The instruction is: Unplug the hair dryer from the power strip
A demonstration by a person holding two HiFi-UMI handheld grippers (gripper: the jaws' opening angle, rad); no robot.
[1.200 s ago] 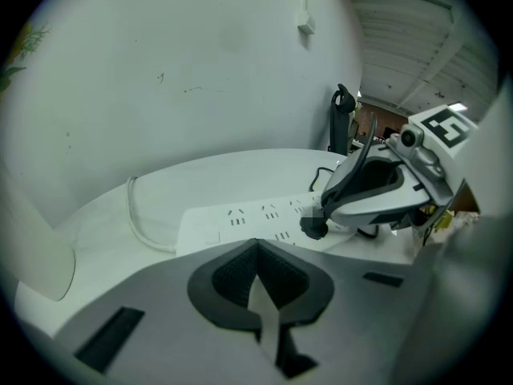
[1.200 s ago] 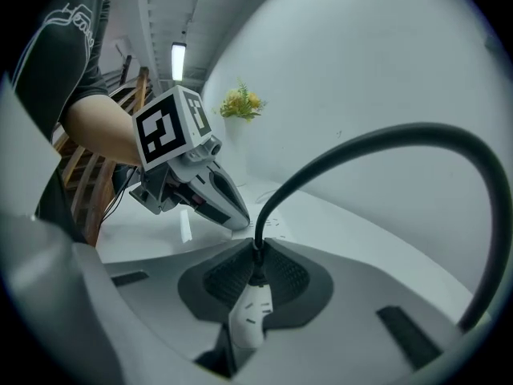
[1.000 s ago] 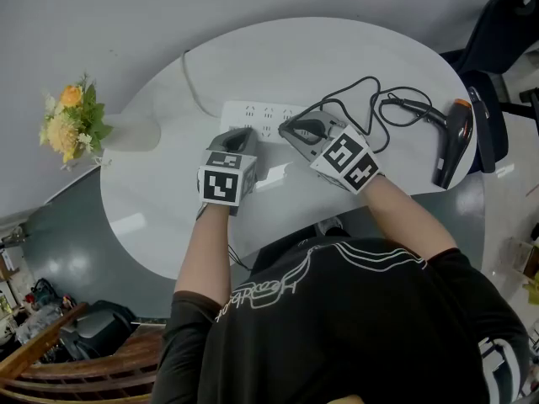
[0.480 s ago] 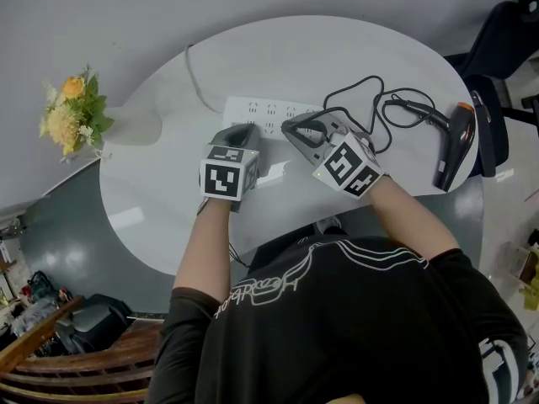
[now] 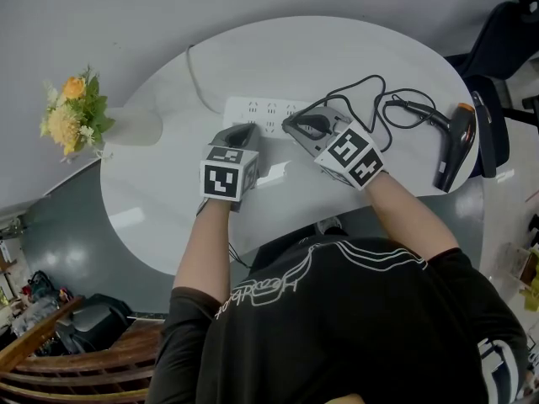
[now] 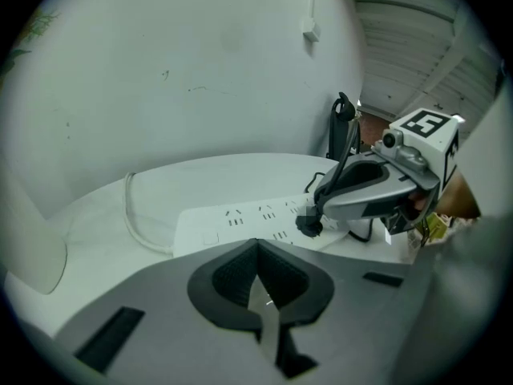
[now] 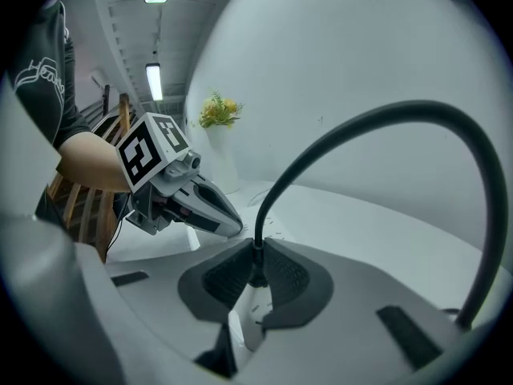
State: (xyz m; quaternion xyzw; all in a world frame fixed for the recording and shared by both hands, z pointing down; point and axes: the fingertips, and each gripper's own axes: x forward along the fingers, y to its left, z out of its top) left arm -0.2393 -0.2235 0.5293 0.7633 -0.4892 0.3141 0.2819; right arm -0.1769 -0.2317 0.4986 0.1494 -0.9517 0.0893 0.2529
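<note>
On the white oval desk [image 5: 168, 217], the long white power strip [image 5: 261, 109] lies near the centre. The right tongs [image 5: 291, 127], coming in from 4 o'clock, are pinching the black plug [image 6: 309, 225] at the strip's 3 o'clock end. Its black cord [image 7: 425, 107] arches up out of the clamped pads. Whether the plug sits in its socket cannot be told. The left tongs [image 5: 246, 130] are pressed together with nothing between them, tips at the strip's 6 o'clock edge. The black hair dryer with an orange nozzle [image 5: 448, 141] lies at the desk's 3 o'clock rim.
</note>
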